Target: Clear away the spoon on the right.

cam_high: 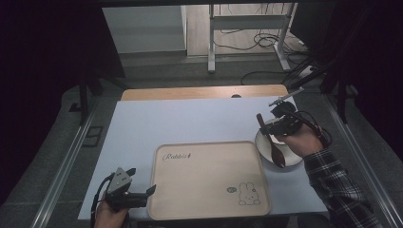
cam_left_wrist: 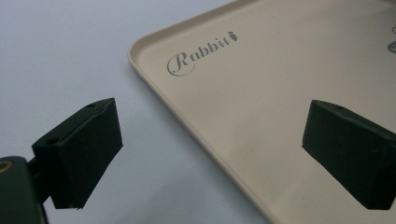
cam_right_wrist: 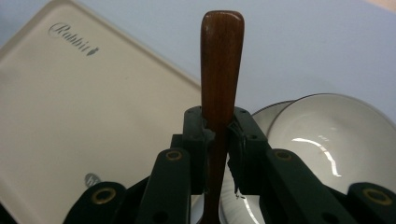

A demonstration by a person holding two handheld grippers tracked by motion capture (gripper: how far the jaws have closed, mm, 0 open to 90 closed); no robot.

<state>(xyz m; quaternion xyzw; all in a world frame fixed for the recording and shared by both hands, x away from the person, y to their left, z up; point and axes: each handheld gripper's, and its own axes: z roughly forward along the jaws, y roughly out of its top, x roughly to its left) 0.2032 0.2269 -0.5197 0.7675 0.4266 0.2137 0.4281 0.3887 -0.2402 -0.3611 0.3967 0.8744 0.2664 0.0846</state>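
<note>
Wooden spoon (cam_right_wrist: pixel 222 70) is clamped in the right gripper (cam_right_wrist: pixel 218 135), handle end poking out past the jaws, bowl end hanging down over the white bowl (cam_high: pixel 293 159) at the table's right side. Judging by that, the step in hand is prob. lifting the spoon out of the bowl and carrying it over to the tray.

Going left to right: left gripper (cam_high: pixel 142 190) sits low at the near-left corner of the beige tray (cam_high: pixel 209 209), jaws wide apart w/ nothing between them. In the left gripper view one jaw hangs over the blue table cover (cam_left_wrist: pixel 60 51) and the other over the tray, so the rim runs between them. It could pinch that rim to steady the tray, but it isn't touching it yet as far as I can tell. The tray itself is bare apart from the "Rabbit" lettering (cam_left_wrist: pixel 201 53) and a bunny print (cam_high: pixel 249 194).

To do the step well: keep the grip firm, since the handle is smooth, glossy wood & could swivel between the pads. Lift enough that the spoon's bowl end clears the white bowl's rim before going sideways, else the bowl may tip or drag. Then move level toward the tray, lower till the spoon lies flat, and only then let the jaws go. Left side shd stay put, out of the path.
</note>
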